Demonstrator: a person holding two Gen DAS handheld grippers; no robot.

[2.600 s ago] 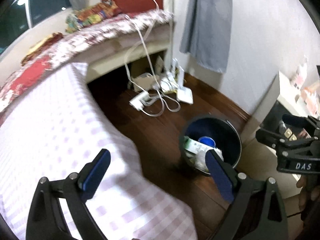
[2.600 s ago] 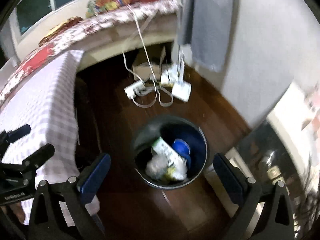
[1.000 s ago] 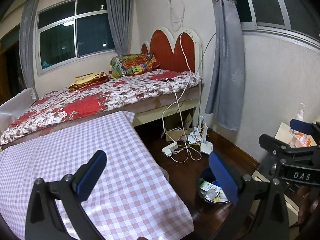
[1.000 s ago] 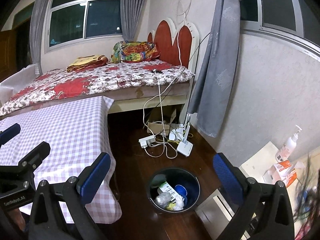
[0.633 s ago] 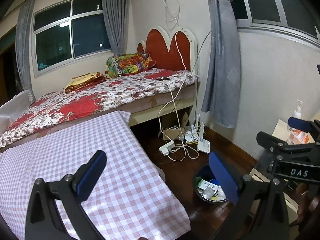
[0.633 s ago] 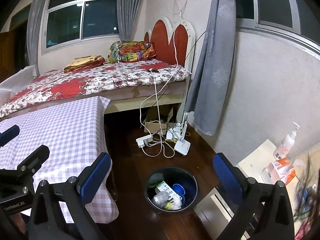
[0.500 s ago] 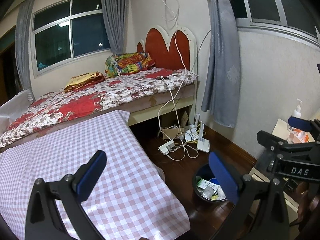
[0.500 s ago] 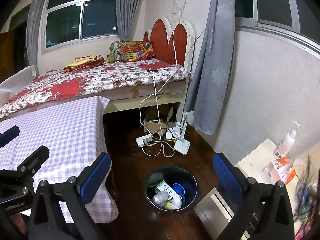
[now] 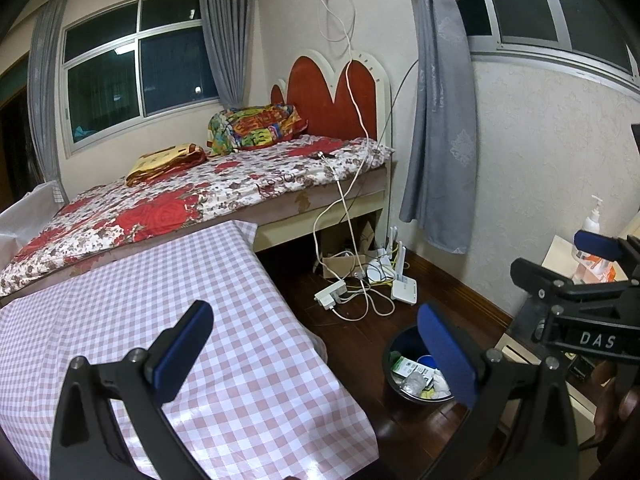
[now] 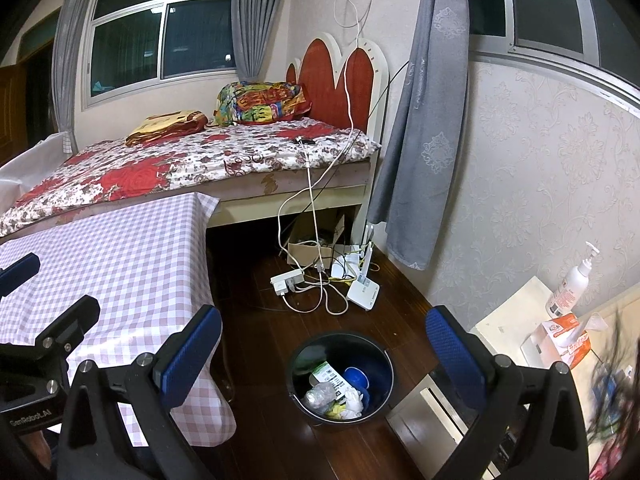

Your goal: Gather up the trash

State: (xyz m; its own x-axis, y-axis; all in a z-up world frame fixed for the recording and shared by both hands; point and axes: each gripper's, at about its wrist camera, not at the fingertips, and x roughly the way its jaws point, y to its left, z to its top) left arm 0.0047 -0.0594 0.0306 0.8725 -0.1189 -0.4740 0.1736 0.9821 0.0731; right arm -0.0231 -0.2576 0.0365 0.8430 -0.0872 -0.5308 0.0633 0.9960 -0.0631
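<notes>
Several scraps of trash (image 10: 334, 394) lay in the black bin (image 10: 300, 384) on the floor beside the checked table (image 10: 120, 264), and with both the left gripper (image 9: 316, 344) and right gripper (image 10: 324, 344) empty, jaws wide open, collection looked finished, nothing left but withdrawing.

There is one trash bin (image 10: 340, 376), one surface (image 10: 120, 256) with checked cloth, one bed (image 10: 200, 156), two claws, one pump bottle (image 10: 570, 286), one tissue box (image 10: 560, 338), two pillows.
</notes>
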